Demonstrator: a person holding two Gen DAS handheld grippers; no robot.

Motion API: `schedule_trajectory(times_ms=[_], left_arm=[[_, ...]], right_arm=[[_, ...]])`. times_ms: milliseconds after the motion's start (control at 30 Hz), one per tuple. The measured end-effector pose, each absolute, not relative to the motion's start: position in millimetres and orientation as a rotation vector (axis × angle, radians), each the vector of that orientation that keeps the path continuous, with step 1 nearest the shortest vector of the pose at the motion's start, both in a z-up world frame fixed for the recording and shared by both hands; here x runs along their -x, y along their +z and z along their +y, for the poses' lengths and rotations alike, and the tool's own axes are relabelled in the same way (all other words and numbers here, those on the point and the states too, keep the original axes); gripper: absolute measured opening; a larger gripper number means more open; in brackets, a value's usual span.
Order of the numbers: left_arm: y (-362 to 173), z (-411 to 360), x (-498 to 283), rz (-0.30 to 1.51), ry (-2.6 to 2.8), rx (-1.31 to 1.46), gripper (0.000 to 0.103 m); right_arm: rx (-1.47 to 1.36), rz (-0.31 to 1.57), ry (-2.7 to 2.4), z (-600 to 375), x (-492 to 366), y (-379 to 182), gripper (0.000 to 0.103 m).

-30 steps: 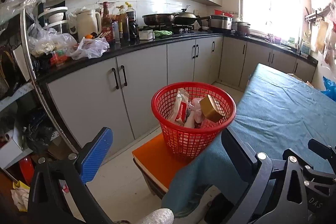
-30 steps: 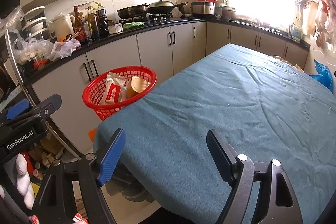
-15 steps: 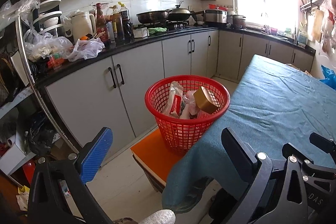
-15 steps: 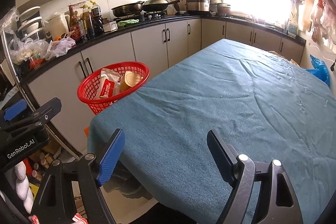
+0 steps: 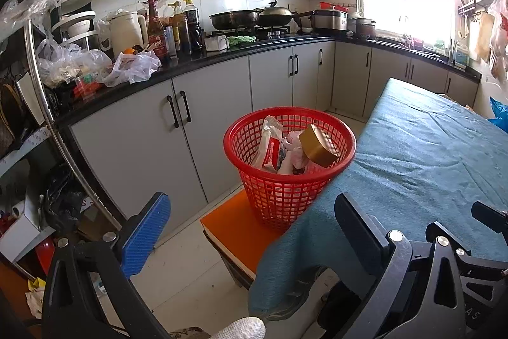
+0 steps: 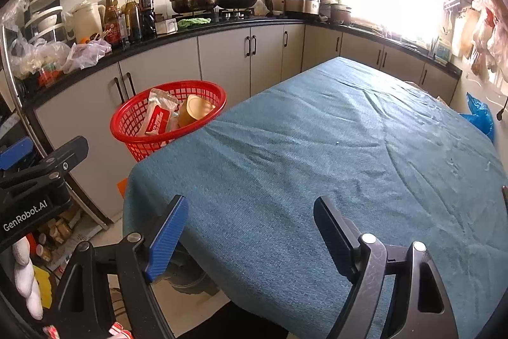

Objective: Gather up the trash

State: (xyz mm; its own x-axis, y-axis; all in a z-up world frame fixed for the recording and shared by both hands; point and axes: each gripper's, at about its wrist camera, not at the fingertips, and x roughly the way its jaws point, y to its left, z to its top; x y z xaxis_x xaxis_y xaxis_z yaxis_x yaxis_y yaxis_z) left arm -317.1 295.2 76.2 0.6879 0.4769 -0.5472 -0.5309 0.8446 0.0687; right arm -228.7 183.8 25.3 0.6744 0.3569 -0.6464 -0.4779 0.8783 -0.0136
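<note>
A red mesh basket point(image 5: 276, 196) stands on an orange stool point(image 5: 235, 227) beside the table's left edge; it also shows in the right wrist view point(image 6: 133, 129). In it lie a red-and-white wrapper point(image 5: 270, 145), crumpled pink paper point(image 5: 295, 148) and a brown round tin point(image 5: 317, 145). My left gripper point(image 5: 250, 231) is open and empty, held back from the basket above the floor. My right gripper point(image 6: 247, 231) is open and empty over the near end of the teal tablecloth point(image 6: 333, 148).
Grey cabinets point(image 5: 190, 129) under a black counter point(image 5: 222, 56) run along the left and back, crowded with bottles, bags and pans. A metal rack point(image 5: 41, 84) stands at far left. A blue bag point(image 6: 479, 113) lies beyond the table's right side.
Both grippers have drawn back and risen a little, so the basket and table look smaller and farther. Both stay open and empty.
</note>
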Motion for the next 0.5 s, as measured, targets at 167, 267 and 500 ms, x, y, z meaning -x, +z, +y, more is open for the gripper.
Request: schedule_trajectory(times_ms=[167, 267, 500], left_arm=[[72.3, 297.1, 316.8, 0.590, 0.564, 0.103, 0.103], [70.2, 298.0, 316.7, 0.596, 0.563, 0.104, 0.103], [69.7, 295.3, 316.5, 0.599, 0.552, 0.105, 0.103]], right_arm=[[0.184, 0.686, 0.471, 183.6, 228.5, 25.2, 0.085], [0.184, 0.686, 0.469, 183.8, 229.2, 25.2, 0.086], [0.183, 0.686, 0.469, 184.0, 229.2, 25.4, 0.086]])
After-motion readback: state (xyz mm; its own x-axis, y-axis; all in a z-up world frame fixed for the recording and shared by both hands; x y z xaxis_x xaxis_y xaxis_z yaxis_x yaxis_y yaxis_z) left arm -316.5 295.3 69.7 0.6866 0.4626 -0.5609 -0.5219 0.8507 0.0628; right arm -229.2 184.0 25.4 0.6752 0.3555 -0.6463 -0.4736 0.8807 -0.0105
